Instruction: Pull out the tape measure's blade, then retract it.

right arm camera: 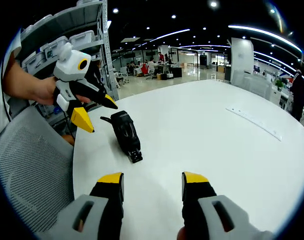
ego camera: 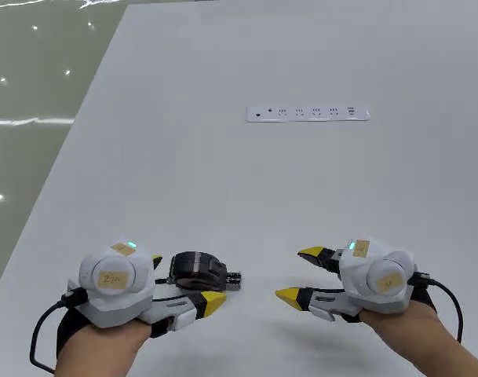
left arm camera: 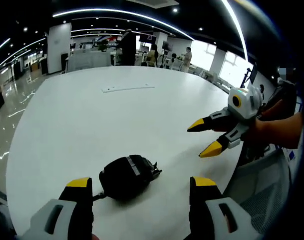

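**Head view.** The left gripper (ego camera: pixel 185 280) had its yellow-tipped jaws spread wide, one on each side of the black tape measure (ego camera: pixel 198 271), which lay on the white table (ego camera: pixel 223 181). Whether either jaw touched the case cannot be told. The right gripper (ego camera: pixel 299 274), jaws likewise parted and holding nothing, sat well apart from the tape measure, with its tips turned toward it. A white power strip (ego camera: pixel 308 113) lay far beyond both grippers.

**Left gripper view.** The tape measure (left arm camera: pixel 126 176) lay just ahead of the left gripper (left arm camera: pixel 142 182), in line with the gap between its separated jaws. The blade's end sat at the case mouth, facing the right gripper (left arm camera: pixel 201 139), whose jaws stood apart.

**Right gripper view.** The right gripper (right arm camera: pixel 152 178) had its jaws apart. The tape measure (right arm camera: pixel 127 134) lay ahead and to the left of them, mouth end nearest. The left gripper (right arm camera: pixel 99 116), jaws spread, was at the case's far end.
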{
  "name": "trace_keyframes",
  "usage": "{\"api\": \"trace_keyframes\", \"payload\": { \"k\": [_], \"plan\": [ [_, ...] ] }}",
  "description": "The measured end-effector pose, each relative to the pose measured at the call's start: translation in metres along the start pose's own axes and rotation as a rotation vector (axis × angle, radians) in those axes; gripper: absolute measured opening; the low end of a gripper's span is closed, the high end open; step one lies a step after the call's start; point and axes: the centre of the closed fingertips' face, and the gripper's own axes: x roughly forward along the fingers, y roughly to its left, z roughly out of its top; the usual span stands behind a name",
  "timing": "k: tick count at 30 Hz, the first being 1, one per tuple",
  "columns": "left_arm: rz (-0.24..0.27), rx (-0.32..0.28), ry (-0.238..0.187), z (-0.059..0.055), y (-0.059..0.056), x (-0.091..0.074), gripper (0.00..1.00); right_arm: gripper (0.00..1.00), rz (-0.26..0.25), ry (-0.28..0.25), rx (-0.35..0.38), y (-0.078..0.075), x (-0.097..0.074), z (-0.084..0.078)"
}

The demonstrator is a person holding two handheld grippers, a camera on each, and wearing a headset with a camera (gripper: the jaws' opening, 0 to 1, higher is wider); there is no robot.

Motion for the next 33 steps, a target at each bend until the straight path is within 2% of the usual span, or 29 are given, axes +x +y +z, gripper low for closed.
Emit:
{"api": "trace_keyframes", "payload": {
  "k": [3,8,16,20,24,30,33],
  "plan": [
    [-0.009,0.000,-0.011,-0.001,0.001,-0.006,0.77,0.47,-0.014,0.008,0.009,-0.001,-0.006,-0.003],
    [-0.028,0.015,-0.035,-0.003,0.002,-0.015,0.80,0.56,-0.046,0.016,0.040,-0.005,-0.016,-0.008],
    [-0.050,0.020,-0.044,-0.015,0.006,-0.026,0.81,0.62,-0.068,0.032,0.056,-0.004,-0.032,-0.013],
    [-0.051,0.024,-0.045,-0.020,0.008,-0.030,0.83,0.65,-0.087,0.037,0.066,-0.005,-0.042,-0.016],
    [-0.045,0.023,-0.033,-0.027,0.014,-0.035,0.83,0.70,-0.094,0.057,0.074,-0.005,-0.050,-0.023],
    [-0.050,0.003,-0.062,-0.026,0.019,-0.046,0.88,0.75,-0.114,0.067,0.086,-0.005,-0.064,-0.032],
    [-0.048,0.009,-0.061,-0.030,0.021,-0.050,0.89,0.77,-0.119,0.072,0.094,-0.004,-0.071,-0.036]
  ]
}}
